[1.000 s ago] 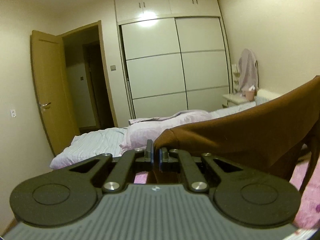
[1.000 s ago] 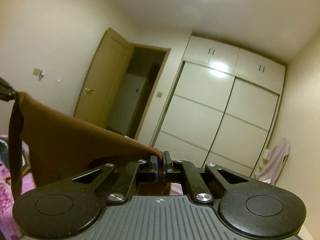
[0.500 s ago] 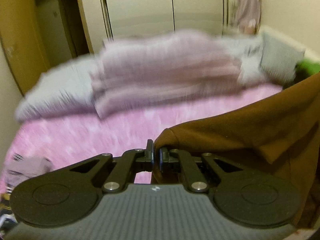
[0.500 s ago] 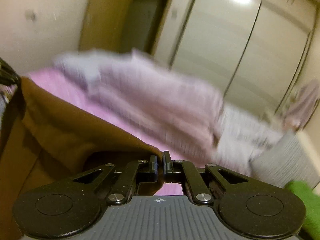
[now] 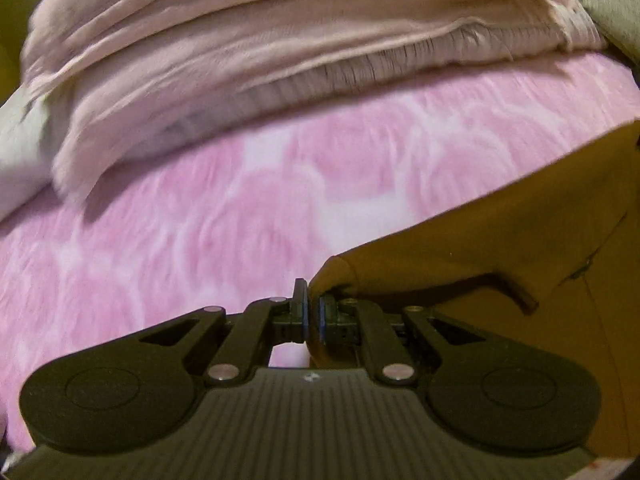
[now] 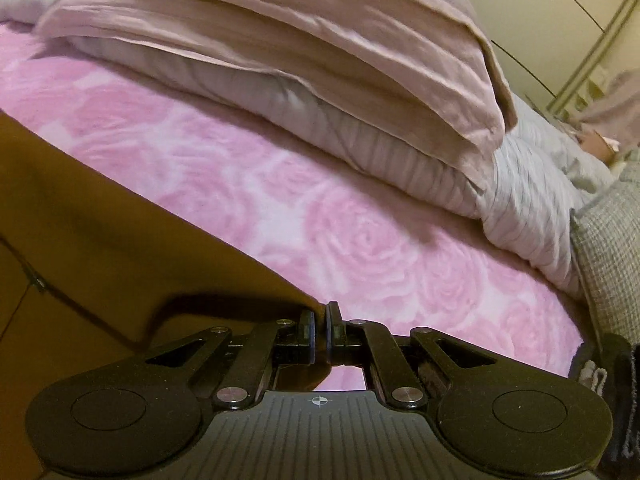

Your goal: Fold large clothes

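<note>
Brown garment (image 5: 520,220) in both grippers

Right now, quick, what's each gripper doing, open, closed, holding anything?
Left gripper: shut on a corner of the brown garment.
Right gripper: shut on another corner of the same garment.

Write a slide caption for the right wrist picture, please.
Right gripper pinching a corner of a brown garment above a pink rose-patterned blanket.
</note>
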Demonstrator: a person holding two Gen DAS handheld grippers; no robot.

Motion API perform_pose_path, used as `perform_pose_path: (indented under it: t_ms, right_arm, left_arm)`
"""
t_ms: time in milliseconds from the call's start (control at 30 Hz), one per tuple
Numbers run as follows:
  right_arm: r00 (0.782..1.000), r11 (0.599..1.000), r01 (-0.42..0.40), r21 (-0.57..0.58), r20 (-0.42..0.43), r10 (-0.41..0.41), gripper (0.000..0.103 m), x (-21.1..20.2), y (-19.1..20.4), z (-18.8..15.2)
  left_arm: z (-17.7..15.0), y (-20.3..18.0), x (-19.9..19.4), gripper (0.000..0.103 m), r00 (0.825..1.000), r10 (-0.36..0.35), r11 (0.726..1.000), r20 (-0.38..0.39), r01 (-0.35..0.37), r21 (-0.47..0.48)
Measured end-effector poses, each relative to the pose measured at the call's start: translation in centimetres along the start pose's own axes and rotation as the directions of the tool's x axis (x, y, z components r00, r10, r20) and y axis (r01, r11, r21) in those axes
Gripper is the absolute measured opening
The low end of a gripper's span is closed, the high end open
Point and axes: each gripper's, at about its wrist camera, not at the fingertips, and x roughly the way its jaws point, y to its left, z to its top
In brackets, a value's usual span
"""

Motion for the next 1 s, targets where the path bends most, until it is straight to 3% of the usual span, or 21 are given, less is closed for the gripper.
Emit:
perform_pose_path:
  t_ms: [67, 133, 200, 233, 267, 333, 367, 433, 467, 500, 533, 567, 633, 667, 700, 767, 800, 900, 933, 1000]
  right_arm:
    - [0.999, 0.999, -0.012, 0.051, -0.037, 0.014, 0.001, 2.2, -0.6, 0.2]
    - [0.992, 0.998, -0.015, 0.068, -0.126, 0.023, 0.008, 4.2, -1.1, -0.2]
    - [0.99, 0.997, 0.02, 0.077, -0.138, -0.009, 0.029, 4.6, -1.8, -1.0]
    - [0.991, 0.994, 0.049, 0.095, -0.125, -0.037, 0.053, 4.1, -2.3, -1.3]
    - [0.991, 0.989, 0.085, 0.118, -0.109, -0.072, 0.059, 3.3, -3.0, -1.7]
    - [0.994, 0.976, 0.107, 0.188, -0.034, -0.103, 0.059, 0.5, -4.5, -2.4]
    - [0.996, 0.967, 0.072, 0.243, 0.031, -0.082, 0.059, -1.3, -5.0, -2.7]
    - [0.983, 0.945, -0.132, 0.301, 0.16, 0.086, 0.055, -4.4, -5.6, -3.8]
    - [0.971, 0.933, -0.203, 0.297, 0.18, 0.155, 0.045, -5.2, -5.1, -4.0]
    - [0.964, 0.928, -0.246, 0.28, 0.167, 0.205, 0.037, -5.7, -4.2, -4.2]
    - [0.954, 0.919, -0.295, 0.261, 0.137, 0.268, 0.023, -5.7, -3.0, -4.4]
    - [0.94, 0.909, -0.342, 0.239, 0.107, 0.325, 0.014, -5.5, -1.9, -4.6]
    - [0.926, 0.908, -0.376, 0.186, 0.057, 0.372, 0.013, -5.1, 0.6, -5.2]
    - [0.925, 0.911, -0.379, 0.161, 0.037, 0.378, 0.013, -4.8, 1.5, -5.3]
    - [0.924, 0.914, -0.38, 0.142, 0.017, 0.382, 0.013, -4.4, 2.4, -5.4]
    - [0.924, 0.917, -0.376, 0.133, -0.018, 0.382, 0.013, -2.8, 3.4, -5.4]
    - [0.924, 0.918, -0.374, 0.135, -0.031, 0.381, 0.013, -2.0, 3.6, -5.2]
    - [0.924, 0.92, -0.37, 0.132, -0.055, 0.379, 0.013, 1.0, 3.1, -3.9]
    - [0.921, 0.916, -0.382, 0.127, -0.036, 0.389, 0.013, 1.9, 2.8, -3.0]
    - [0.941, 0.935, -0.336, 0.115, -0.012, 0.34, 0.013, 3.5, 2.1, -0.8]
  left_arm:
    - [1.2, -0.5, 2.5, 0.009, 1.0, 0.006, 0.999, -0.006, -0.006, 0.041]
    - [1.6, -1.2, 4.3, 0.021, 0.998, 0.025, 0.996, -0.054, -0.021, 0.081]
    - [1.1, -0.4, 4.8, 0.029, 0.999, 0.016, 0.999, -0.039, -0.015, 0.037]
    - [0.6, 0.3, 4.6, 0.038, 1.0, 0.0, 1.0, -0.027, 0.0, 0.004]
    - [-0.1, 1.2, 4.4, 0.043, 1.0, -0.011, 0.999, -0.015, 0.01, -0.042]
    - [-1.4, 3.2, 3.1, 0.043, 0.999, -0.042, 0.988, 0.023, 0.045, -0.146]
    - [-1.8, 3.2, 2.0, 0.04, 0.998, -0.043, 0.989, 0.05, 0.05, -0.139]
    - [-3.2, 1.6, -0.7, 0.029, 0.992, -0.042, 0.998, 0.122, 0.047, -0.038]
    - [-3.8, 0.8, -1.6, 0.029, 0.987, -0.05, 0.998, 0.153, 0.053, -0.015]
    - [-4.3, 0.2, -2.5, 0.029, 0.983, -0.069, 0.997, 0.168, 0.071, -0.007]
    - [-4.6, -0.4, -2.9, 0.03, 0.983, -0.071, 0.997, 0.168, 0.073, -0.008]
    - [-4.9, -1.0, -3.1, 0.03, 0.986, -0.034, 0.999, 0.162, 0.037, -0.013]
    - [-5.0, -2.2, -3.3, 0.023, 0.987, 0.082, 0.997, 0.139, -0.08, -0.019]
    - [-5.1, -2.5, -3.6, 0.023, 0.988, 0.058, 0.998, 0.141, -0.055, -0.031]
    - [-5.0, -2.9, -3.7, 0.023, 0.99, -0.061, 0.997, 0.13, 0.066, -0.032]
    - [-4.7, -4.8, -3.0, 0.013, 0.969, -0.238, 0.971, 0.065, 0.237, 0.03]
    - [-4.6, -6.0, -2.3, 0.01, 0.958, -0.285, 0.956, 0.032, 0.282, 0.081]
    - [-4.2, -8.9, 1.4, 0.008, 0.923, -0.376, 0.906, -0.081, 0.385, 0.175]
    - [-3.8, -9.3, 2.5, 0.008, 0.921, -0.378, 0.903, -0.093, 0.389, 0.18]
    - [-1.9, -9.4, 3.8, 0.008, 0.923, -0.384, 0.9, -0.023, 0.38, 0.213]
